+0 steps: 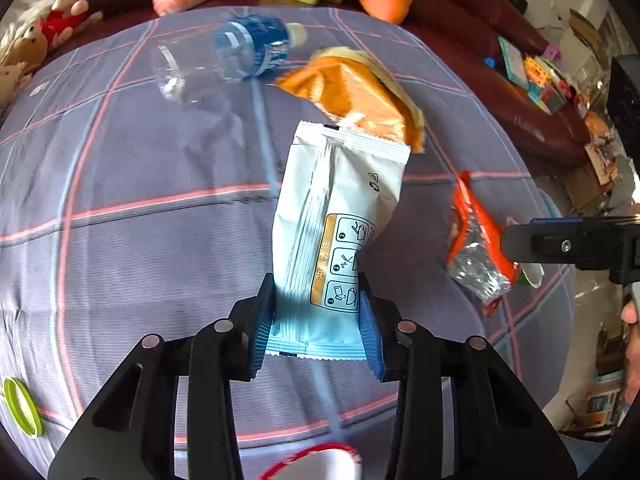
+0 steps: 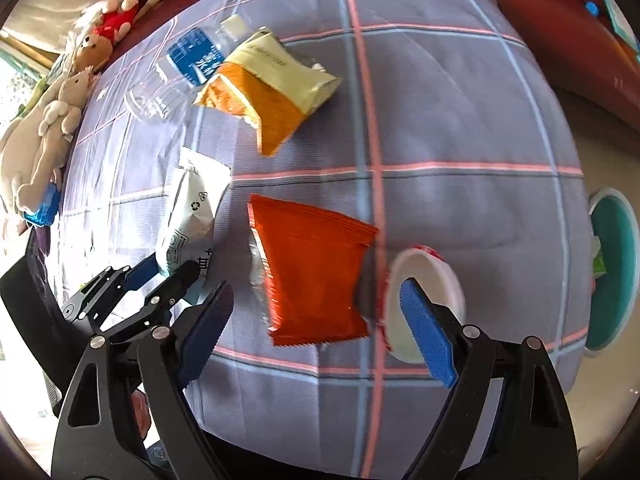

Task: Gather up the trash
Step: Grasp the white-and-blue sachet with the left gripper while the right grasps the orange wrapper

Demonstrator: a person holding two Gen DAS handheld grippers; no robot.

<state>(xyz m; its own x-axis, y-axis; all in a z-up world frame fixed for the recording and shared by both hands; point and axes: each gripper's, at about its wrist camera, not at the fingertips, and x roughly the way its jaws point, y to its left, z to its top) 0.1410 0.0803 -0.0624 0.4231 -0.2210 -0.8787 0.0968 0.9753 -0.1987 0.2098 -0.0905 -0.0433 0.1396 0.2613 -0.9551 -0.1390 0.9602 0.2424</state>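
Crinkled pale-blue foil packet (image 1: 336,216) pinched between left gripper's (image 1: 318,320) ribbed fingers (image 1: 260,320).

Bright daylight, heavy fisheye bend, some smear.

Both views are well lit by daylight; in the right wrist view a blown-out window (image 2: 12,76) glares at the left edge. The checked cloth (image 1: 120,240) bulges like a dome and its lines curve toward dark round corners. Soft shadows fall under the white packet (image 1: 336,220) and beside the orange packet (image 2: 316,268). The plastic bottle (image 1: 224,60) and paper cup (image 2: 424,304) look smeared; the edges of both views are soft.
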